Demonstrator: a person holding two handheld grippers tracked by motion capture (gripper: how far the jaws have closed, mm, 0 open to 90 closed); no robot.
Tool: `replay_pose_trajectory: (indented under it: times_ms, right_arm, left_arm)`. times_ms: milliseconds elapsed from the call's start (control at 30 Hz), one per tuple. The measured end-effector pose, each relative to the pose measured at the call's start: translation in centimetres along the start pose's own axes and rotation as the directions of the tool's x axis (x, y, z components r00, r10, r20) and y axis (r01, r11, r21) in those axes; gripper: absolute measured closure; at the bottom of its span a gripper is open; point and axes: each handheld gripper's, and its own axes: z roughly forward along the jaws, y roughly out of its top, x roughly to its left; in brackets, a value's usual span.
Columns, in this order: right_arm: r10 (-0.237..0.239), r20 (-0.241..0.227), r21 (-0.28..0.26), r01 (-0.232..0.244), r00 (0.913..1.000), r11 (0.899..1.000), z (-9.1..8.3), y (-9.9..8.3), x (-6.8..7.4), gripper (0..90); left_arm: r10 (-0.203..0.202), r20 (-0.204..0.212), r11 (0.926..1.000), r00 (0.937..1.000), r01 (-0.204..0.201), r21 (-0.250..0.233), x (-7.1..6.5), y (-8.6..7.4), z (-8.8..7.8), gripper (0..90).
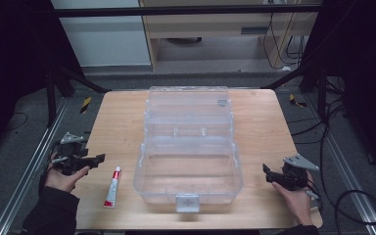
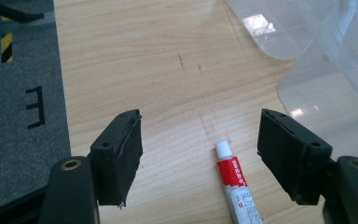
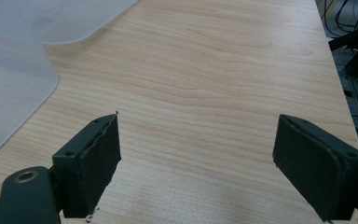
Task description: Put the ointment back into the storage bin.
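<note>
Item 1, nearest: left hand-held gripper (image 1: 97, 159), held low at the near left edge of the surface (image 1: 122, 122). Jaws stood wide apart with nothing between the pads. In the left gripper view, the same hand-held gripper (image 2: 200, 154) looked down on bare wood and the tube's cap end.

Item 2: tube (image 1: 112, 187), white with a red band and white cap, lying flat on the surface just ahead of the left hand-held gripper and a little to its inner side. In the left gripper view, the tube (image 2: 237, 186) lay nearer the right-hand jaw, touching neither pad.

Item 3: right hand-held gripper (image 1: 267, 172), at the near right of the surface, jaws likewise spread and empty. In the right gripper view, this hand-held gripper (image 3: 198, 154) faced plain wood, with a clear plastic edge off to its left.

Item 4, farther: clear plastic box (image 1: 188, 169), between the two hand-held grippers, lid thrown back, interior apparently empty.

Progress, as judged: the box was already open and the tube untouched. Grasping the tube, lifting it and, presumably, placing it in the box all remained.
</note>
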Motion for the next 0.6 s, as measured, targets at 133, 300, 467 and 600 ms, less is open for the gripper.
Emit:
replay_pose_trajectory:
  times_ms: [133, 300, 467, 600]
  right_arm:
    - [-0.01, -0.007, 0.013, 0.01, 0.9999, 1.0, 0.2, -0.1, 0.1, 15.5]
    - [-0.026, -0.015, 0.03, 0.027, 0.9995, 0.999, 0.4, -0.2, 0.2, 16.1]
    - [-0.032, -0.023, 0.043, 0.033, 0.9992, 0.999, 0.4, -0.2, 0.3, 16.6]
    - [-0.038, -0.031, 0.053, 0.039, 0.9988, 0.998, 0.6, -0.2, 0.4, 16.7]
  left_arm:
    - [0.049, 0.003, 0.9962, 0.9988, -0.049, 0.072, -0.7, 0.1, 0.5, 33.1]
    - [0.084, 0.012, 0.9878, 0.9964, -0.085, 0.13, -1.6, 0.0, 1.3, 38.0]
    - [0.112, 0.023, 0.9778, 0.9934, -0.114, 0.175, -2.4, 0.0, 1.9, 41.5]
    - [0.099, 0.031, 0.972, 0.9946, -0.104, 0.211, -2.7, -0.2, 2.4, 44.7]
